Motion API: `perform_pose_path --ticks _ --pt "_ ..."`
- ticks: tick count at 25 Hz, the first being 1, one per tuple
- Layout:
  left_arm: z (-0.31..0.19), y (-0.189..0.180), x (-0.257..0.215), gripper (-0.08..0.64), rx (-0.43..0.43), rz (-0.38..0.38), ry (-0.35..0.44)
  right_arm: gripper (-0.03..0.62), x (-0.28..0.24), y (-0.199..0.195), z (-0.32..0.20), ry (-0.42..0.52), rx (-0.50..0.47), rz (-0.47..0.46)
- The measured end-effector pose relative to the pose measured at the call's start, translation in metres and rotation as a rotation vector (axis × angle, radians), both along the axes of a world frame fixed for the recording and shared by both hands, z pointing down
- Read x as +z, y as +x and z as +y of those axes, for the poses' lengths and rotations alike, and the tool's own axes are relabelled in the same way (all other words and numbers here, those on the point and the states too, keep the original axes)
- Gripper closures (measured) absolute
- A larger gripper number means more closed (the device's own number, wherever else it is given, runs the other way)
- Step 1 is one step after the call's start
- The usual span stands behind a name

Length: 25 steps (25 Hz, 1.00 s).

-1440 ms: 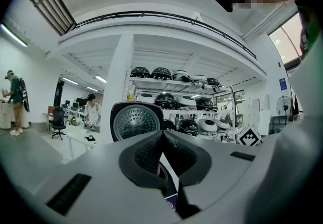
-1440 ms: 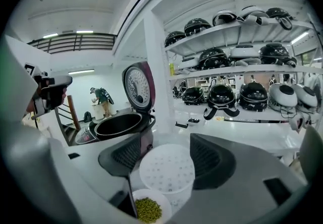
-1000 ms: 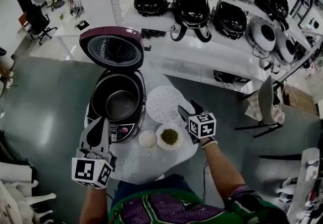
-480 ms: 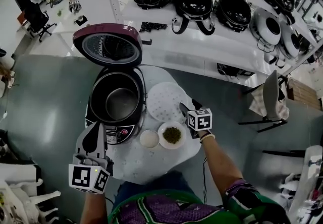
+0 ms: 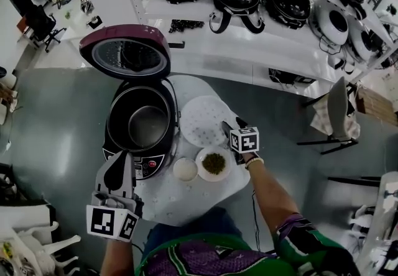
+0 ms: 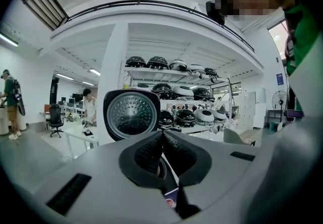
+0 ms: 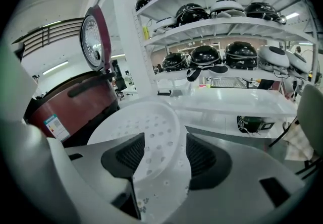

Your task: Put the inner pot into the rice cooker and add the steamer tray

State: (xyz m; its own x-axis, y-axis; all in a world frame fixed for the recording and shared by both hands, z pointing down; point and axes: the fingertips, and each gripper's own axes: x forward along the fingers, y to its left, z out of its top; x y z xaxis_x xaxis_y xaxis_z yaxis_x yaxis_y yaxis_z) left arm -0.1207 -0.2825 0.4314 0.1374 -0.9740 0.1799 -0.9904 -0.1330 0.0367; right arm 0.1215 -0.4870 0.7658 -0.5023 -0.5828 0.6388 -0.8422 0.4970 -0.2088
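The maroon rice cooker (image 5: pixel 138 158) stands on the small round table with its lid (image 5: pixel 124 51) up, and the metal inner pot (image 5: pixel 148 125) sits inside it. Right of the cooker lies the white perforated steamer tray (image 5: pixel 203 120). My right gripper (image 5: pixel 231 128) is open at the tray's right rim. In the right gripper view the tray (image 7: pixel 144 129) has its near rim between the jaws of that gripper (image 7: pixel 160 156), which have just been closing a little without the pads pressing on it. My left gripper (image 5: pixel 118 168), shut and empty, hovers in front of the cooker; its pads meet (image 6: pixel 161 151) below the lid (image 6: pixel 132 113).
A small bowl of white rice (image 5: pixel 185 170) and a bowl of green beans (image 5: pixel 214 163) stand at the table's front, close under my right hand. Behind the table, white shelves (image 5: pixel 249 26) carry several more cookers. A chair (image 5: pixel 333 113) stands to the right on the grey floor.
My right gripper has sunk towards the table at the tray's right rim, its jaws a little narrower. The left gripper has stayed shut in front of the cooker.
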Motion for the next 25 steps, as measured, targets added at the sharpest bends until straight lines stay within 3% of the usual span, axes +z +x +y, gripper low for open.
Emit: perform_pose_path --ticks 5,12,16,20,25 --pt "-0.015 0.016 -0.002 0.538 0.057 -0.004 0.004 0.350 0.021 -0.001 -0.002 -0.037 0.017 0.014" --pt "-0.012 0.019 0.007 0.538 0.062 -0.018 -0.028 0.379 0.034 0.001 -0.002 -0.078 0.058 -0.009" --pt "-0.007 0.014 0.012 0.538 0.048 -0.023 -0.043 0.522 0.033 0.015 -0.009 -0.091 0.173 0.028" --pt "0.001 0.005 0.012 0.538 0.022 -0.023 -0.049 0.574 0.028 0.025 -0.022 -0.104 0.299 0.019" --pt "0.014 -0.002 0.012 0.538 0.000 -0.021 -0.045 0.577 0.023 0.033 -0.026 -0.111 0.373 0.010"
